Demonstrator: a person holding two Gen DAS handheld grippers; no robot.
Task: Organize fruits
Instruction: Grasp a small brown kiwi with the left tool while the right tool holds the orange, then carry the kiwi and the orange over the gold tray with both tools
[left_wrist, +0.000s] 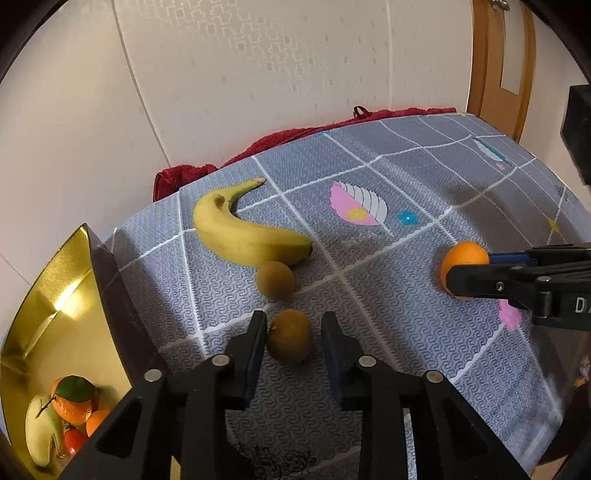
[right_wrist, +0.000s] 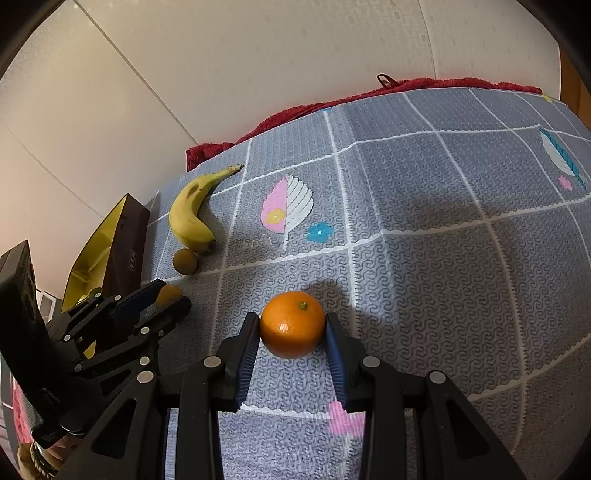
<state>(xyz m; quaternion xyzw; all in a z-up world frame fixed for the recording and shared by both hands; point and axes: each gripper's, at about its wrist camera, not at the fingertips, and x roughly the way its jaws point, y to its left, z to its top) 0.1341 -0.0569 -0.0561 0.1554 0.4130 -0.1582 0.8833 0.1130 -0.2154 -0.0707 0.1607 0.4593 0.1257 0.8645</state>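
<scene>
Orange (right_wrist: 291, 329): lower centre of the right view, on the mat (right_wrist: 424, 206), clamped at its widest by the right gripper (right_wrist: 291, 332).
Handling: probably light, firm, smooth; squeeze gently.
Left gripper (left_wrist: 293, 338): jaws apart around a brown fruit (left_wrist: 289, 341), no contact.
Box (left_wrist: 55, 288): lower left.
</scene>
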